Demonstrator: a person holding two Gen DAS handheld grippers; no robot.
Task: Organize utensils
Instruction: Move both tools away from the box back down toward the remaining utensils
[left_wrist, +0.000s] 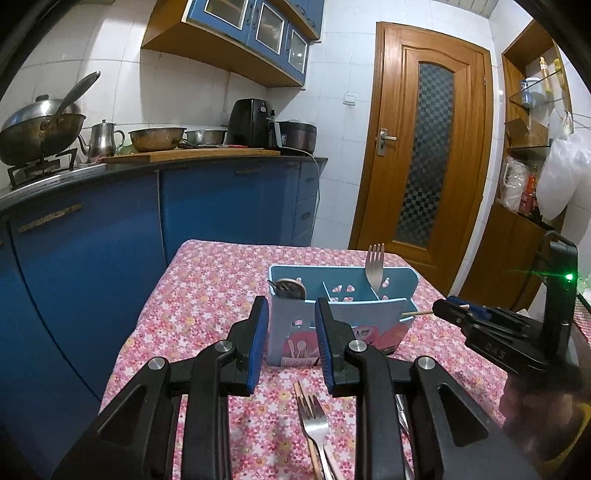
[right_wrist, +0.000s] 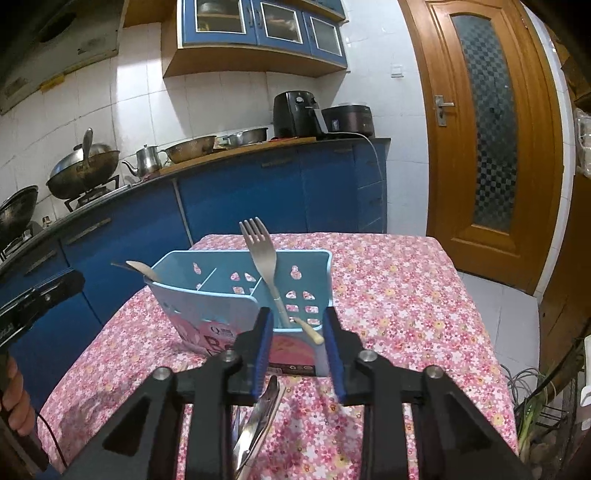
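Hovering low over the flowered tablecloth (right_wrist: 388, 295), both hand-held tongs face a pale blue caddy (right_wrist: 221, 306) standing mid-table, nearer the far edge. One fork (right_wrist: 260, 254) stands upright in its right-hand compartment; a spoon (right_wrist: 142, 271) leans from the left one. The right gripper (right_wrist: 297, 354) has its jaws narrow, and a pale stick-like handle (right_wrist: 310, 332) sits between them; whether the pads press it cannot be told. The left gripper (left_wrist: 291, 343) is also narrow and holds nothing. Loose utensils lie on the cloth near the table's near edge, long axes running toward the caddy: a fork (left_wrist: 314, 421) just below the left gripper, the nearer hand for it. Their handles are cut off by the gripper bodies, so their count stays unclear.
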